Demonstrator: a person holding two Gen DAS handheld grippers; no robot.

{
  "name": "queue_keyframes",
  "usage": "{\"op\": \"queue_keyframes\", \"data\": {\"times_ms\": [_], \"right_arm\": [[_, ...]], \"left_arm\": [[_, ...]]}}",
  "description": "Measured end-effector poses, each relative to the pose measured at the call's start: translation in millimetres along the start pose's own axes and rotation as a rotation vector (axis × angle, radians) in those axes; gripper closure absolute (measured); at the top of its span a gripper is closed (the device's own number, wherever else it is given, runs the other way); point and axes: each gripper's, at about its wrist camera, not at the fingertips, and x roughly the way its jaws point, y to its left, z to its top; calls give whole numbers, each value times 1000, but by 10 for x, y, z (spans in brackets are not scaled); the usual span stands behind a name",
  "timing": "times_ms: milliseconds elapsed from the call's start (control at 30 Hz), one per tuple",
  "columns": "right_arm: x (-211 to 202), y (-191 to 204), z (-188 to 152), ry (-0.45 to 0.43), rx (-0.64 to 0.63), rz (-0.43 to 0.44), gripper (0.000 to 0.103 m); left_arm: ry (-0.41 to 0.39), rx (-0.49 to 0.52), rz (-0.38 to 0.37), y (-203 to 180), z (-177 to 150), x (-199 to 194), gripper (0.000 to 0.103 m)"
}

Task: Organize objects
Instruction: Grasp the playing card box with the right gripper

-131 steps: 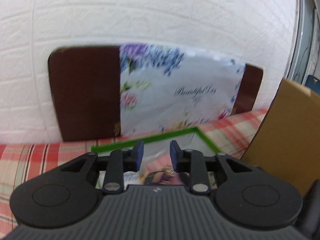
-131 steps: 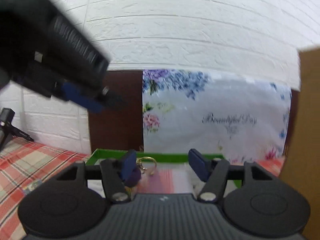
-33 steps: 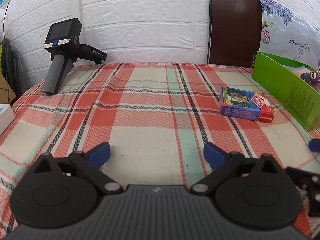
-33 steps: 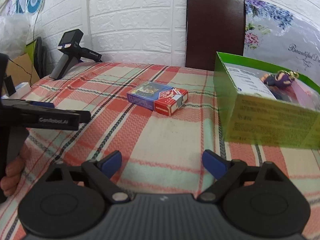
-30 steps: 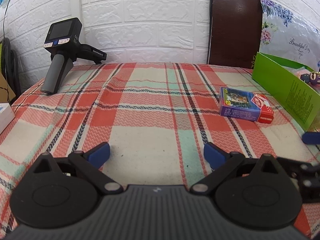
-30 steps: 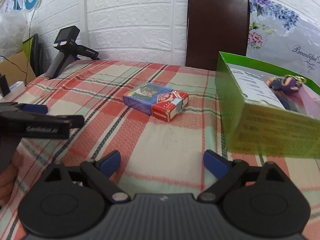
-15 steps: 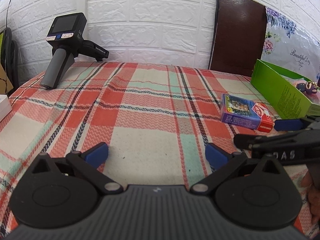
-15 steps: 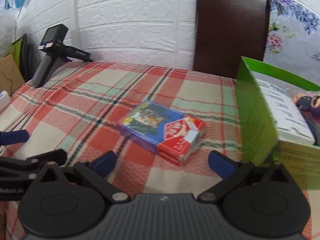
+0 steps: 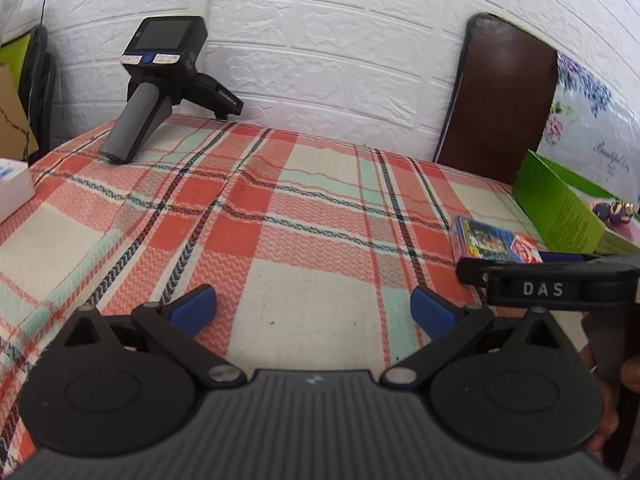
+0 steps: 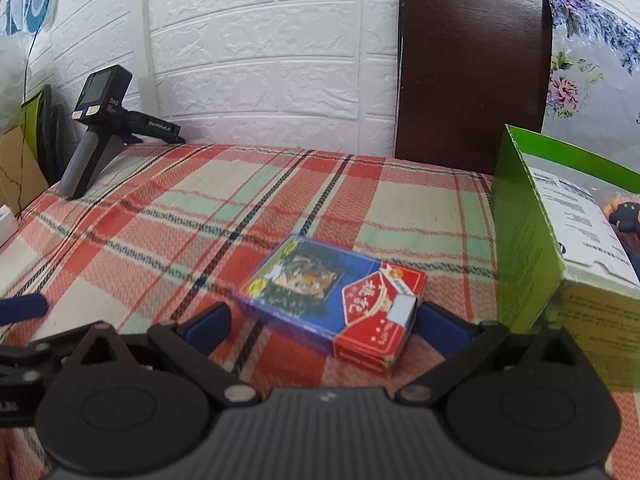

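Note:
A blue and red card box (image 10: 332, 296) lies flat on the plaid tablecloth; it also shows in the left wrist view (image 9: 490, 242). My right gripper (image 10: 324, 326) is open, with the near end of the card box between its blue fingertips. The green box (image 10: 524, 232) stands to the right and holds a white carton (image 10: 580, 216) and a purple keychain toy (image 9: 614, 212). My left gripper (image 9: 312, 310) is open and empty, low over the cloth. The right gripper's arm (image 9: 560, 280) crosses the right side of the left wrist view.
A spare black handheld gripper (image 9: 156, 88) stands at the back left of the table by the white brick wall. A dark brown chair back (image 10: 472, 60) and a floral sheet (image 10: 592, 52) stand behind the table. A white box (image 9: 12, 188) lies at the left edge.
My right gripper has moved forward to the card box, which now sits between its fingertips. My left gripper has shifted a little forward and stayed open.

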Motion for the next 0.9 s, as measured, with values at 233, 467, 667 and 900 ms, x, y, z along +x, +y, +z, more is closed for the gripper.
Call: {"op": "queue_keyframes", "data": {"times_ms": [233,467,667,900], "right_arm": [[16,114,-3,-16,-84,46,46],[-62,154,-5,-36,-121,33,24],[76,173,186,-74,-223,34,0],[388,83,276,47,-175,149,5]], "left_arm": [[-1,10,5,-26,-8,6,0],[1,17,5,-20,-12,4,0],[0,12,6,-19,-12,14,0],[5,25,16,-32,-10,29,0]]}}
